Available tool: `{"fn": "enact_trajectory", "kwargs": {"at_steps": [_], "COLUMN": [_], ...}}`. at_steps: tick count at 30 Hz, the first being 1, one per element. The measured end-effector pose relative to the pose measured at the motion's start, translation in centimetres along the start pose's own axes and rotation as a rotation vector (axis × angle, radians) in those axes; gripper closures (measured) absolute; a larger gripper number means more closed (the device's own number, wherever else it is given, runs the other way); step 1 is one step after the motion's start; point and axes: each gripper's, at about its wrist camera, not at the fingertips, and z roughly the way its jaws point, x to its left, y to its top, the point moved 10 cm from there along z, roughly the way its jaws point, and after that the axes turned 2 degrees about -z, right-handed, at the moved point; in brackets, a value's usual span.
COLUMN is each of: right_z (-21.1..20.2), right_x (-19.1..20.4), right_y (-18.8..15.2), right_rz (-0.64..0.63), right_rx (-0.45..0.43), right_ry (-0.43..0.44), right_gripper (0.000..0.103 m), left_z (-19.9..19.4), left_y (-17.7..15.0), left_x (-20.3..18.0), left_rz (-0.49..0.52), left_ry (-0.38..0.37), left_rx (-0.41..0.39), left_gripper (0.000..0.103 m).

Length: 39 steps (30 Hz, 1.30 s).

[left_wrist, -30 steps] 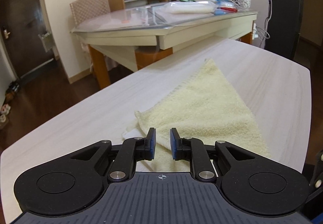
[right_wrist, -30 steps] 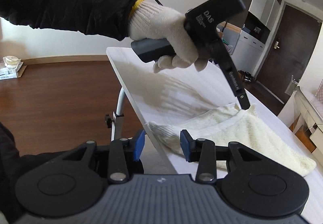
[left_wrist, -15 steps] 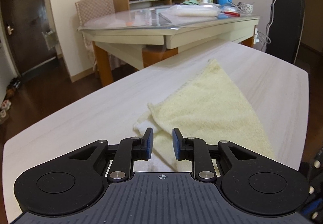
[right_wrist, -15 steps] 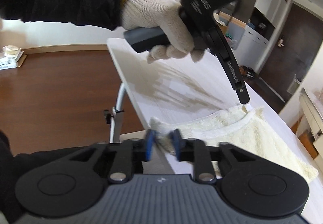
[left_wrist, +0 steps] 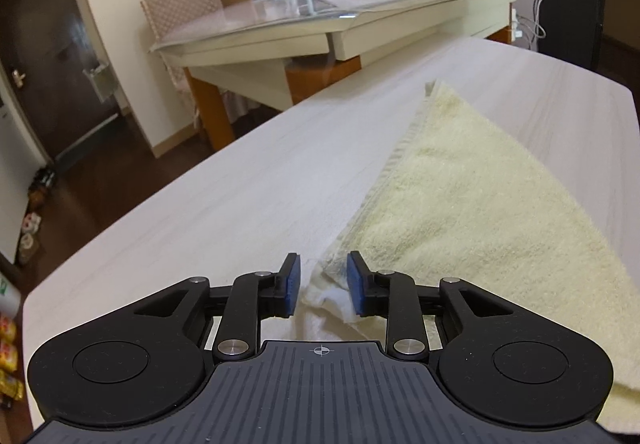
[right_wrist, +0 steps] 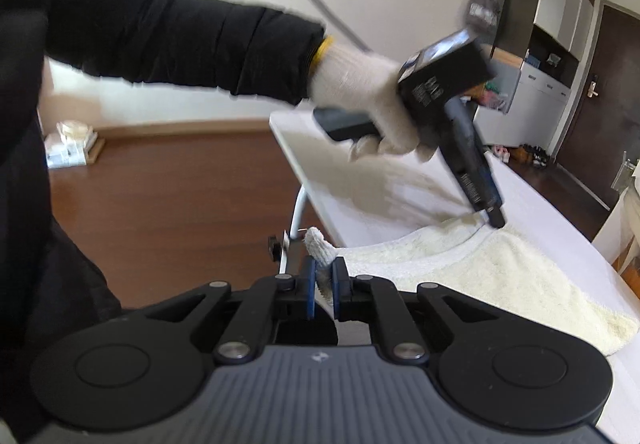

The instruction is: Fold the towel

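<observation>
At the near edge of the pale wood-grain table (left_wrist: 248,179) the cream terry towel (left_wrist: 472,203) lies already doubled over, and both tools are working at its near corners. The right gripper (right_wrist: 323,286) has its blue pads drawn narrow on one corner of the towel (right_wrist: 492,268), a little tuft of cloth poking up between them, right over the table's edge. The left gripper (left_wrist: 323,284) stands with its jaws parted a moderate way, straddling the other bunched corner; the cloth sits between the pads, but they don't look pressed onto it. I'd say this is the grasping step ahead of the next fold: one corner is taken, the other is about to be. The next move seems to call for the left jaws to close on that corner, then both to lift together and carry the near edge over toward the far end, kept level so the layers don't slip apart. The right wrist view shows what the left cannot: the gloved left hand (right_wrist: 368,103) on its tool, the tip down at the towel, somewhat blurred, and the brown floor (right_wrist: 168,199) past the table edge. The left wrist view alone gives the towel's length running away toward the glass-topped dining table (left_wrist: 340,23).
</observation>
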Motion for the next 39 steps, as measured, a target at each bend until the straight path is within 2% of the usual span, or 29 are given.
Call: {"fn": "enact_trajectory", "kwargs": {"at_steps": [5,9,12,17,21,25,32,37,39], "right_z": [-2.5,-4.6,-5.3,-5.6,-5.0,-4.1,-2.0,-1.0,-0.5], "right_x": [-3.6,-9.2,-12.9,-19.2,-23.9,-27.4,-30.1,-31.1,-31.2], "right_y": [1.2,2.5,2.9,2.1,-0.7,-4.0,-10.6,-12.5,-13.1], "right_rz": [0.094,0.203,0.256,0.413,0.583,0.725,0.919,0.945,0.929], "right_rx": [-0.100,-0.199,-0.241,-0.305,-0.320,-0.309,-0.215,-0.145,-0.099], "right_ry": [0.010,-0.015,-0.048,-0.083,-0.112,-0.149,-0.195,-0.261,-0.304], "right_gripper": [0.094,0.094,0.094,0.094,0.094,0.094,0.094,0.094,0.089], "left_z": [0.3,0.5,0.7,-0.9,-2.7,-2.8,-1.1,0.2,0.4], "left_y": [0.1,0.3,0.3,2.0,3.6,4.1,4.3,3.7,3.3], "left_x": [0.3,0.5,0.9,2.8,4.2,4.0,1.2,-0.3,-0.5], "left_rz": [0.010,0.013,-0.005,-0.163,-0.188,-0.162,-0.108,-0.085,-0.079], "left_ry": [-0.014,-0.039,-0.062,-0.115,-0.076,-0.061,-0.116,-0.130,-0.126], "left_rx": [0.025,0.046,0.058,-0.059,-0.148,-0.157,-0.130,-0.104,-0.092], "left_gripper": [0.070,0.069,0.068,0.068,0.070,0.070,0.070,0.070,0.070]}}
